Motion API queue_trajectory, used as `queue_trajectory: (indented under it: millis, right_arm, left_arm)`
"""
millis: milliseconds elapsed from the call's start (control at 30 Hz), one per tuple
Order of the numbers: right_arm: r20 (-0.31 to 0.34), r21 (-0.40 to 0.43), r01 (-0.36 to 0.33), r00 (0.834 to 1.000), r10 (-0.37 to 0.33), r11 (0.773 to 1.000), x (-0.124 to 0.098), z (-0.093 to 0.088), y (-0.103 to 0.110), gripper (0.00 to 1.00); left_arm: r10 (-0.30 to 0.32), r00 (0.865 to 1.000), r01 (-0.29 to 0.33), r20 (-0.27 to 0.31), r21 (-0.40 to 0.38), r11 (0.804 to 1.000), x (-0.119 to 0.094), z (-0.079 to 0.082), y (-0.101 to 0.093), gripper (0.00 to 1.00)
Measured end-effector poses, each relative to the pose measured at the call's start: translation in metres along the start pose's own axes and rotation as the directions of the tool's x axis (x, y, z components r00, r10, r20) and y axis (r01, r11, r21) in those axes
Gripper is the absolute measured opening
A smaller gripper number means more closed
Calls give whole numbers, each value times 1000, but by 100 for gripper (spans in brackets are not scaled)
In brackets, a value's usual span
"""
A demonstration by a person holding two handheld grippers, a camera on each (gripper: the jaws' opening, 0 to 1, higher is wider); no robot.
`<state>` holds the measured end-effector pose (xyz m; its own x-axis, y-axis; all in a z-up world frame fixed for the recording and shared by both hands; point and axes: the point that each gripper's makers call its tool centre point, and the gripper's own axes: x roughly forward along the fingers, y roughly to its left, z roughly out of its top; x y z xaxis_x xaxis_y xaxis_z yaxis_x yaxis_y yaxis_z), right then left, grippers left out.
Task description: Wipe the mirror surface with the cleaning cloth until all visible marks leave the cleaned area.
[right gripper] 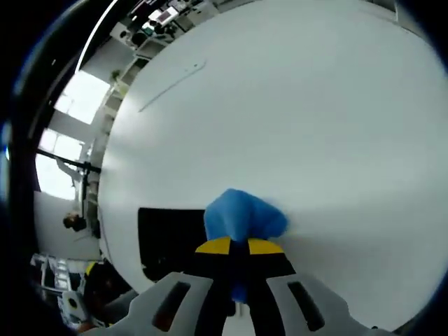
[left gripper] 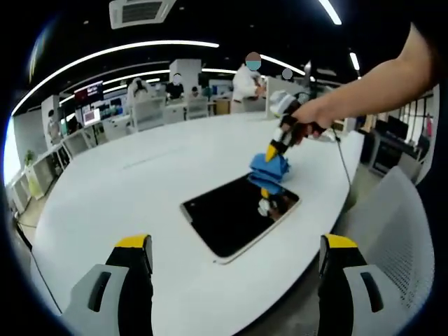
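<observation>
A dark rectangular mirror (left gripper: pixel 231 213) lies flat on the white table (left gripper: pixel 140 175). In the left gripper view my right gripper (left gripper: pixel 274 148) comes in from the right, held by a hand, shut on a blue cleaning cloth (left gripper: pixel 269 170) that presses on the mirror's far right corner. The cloth's reflection shows in the glass. My left gripper (left gripper: pixel 234 253) hangs open above the table's near edge, short of the mirror, with nothing between its jaws. In the right gripper view the blue cloth (right gripper: pixel 241 217) bunches out past the shut gripper (right gripper: pixel 238 246), over the mirror's (right gripper: pixel 168 238) edge.
The big white oval table (right gripper: pixel 280 105) spreads around the mirror. A grey chair back (left gripper: pixel 395 224) stands at the table's right side. A cable (left gripper: pixel 343 161) trails over the right edge. Desks, screens and people fill the room behind.
</observation>
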<state>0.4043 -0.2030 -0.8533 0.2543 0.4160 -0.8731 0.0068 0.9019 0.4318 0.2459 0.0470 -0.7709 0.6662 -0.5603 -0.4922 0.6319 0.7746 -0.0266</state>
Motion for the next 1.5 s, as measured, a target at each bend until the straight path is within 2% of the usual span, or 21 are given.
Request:
queue_trajectory:
  millis: [400, 600, 867, 967, 1100, 1500]
  right_arm:
    - [-38, -25, 22, 999, -23, 999, 24, -15, 19, 1]
    - [-37, -32, 16, 999, -17, 999, 27, -11, 22, 1]
    - [-30, -31, 7, 1000, -8, 1000, 36, -10, 38, 0]
    - [-35, -39, 9, 999, -10, 999, 39, -9, 43, 0]
    - [-39, -48, 10, 999, -12, 999, 42, -9, 50, 0]
    - [-57, -80, -10, 998, 5, 997, 59, -13, 88, 0]
  left_arm:
    - [-15, 1000, 15, 5, 5, 1000, 0, 1, -3, 100]
    - [-17, 1000, 17, 5, 2, 1000, -1, 1, -3, 100]
    - [-29, 1000, 29, 5, 0, 1000, -1, 3, -6, 100]
    - [-9, 1000, 9, 0, 18, 1000, -1, 1, -1, 100]
    - [-17, 1000, 17, 3, 1, 1000, -1, 1, -1, 100]
    - [-26, 1000, 27, 17, -10, 1000, -2, 4, -2, 100]
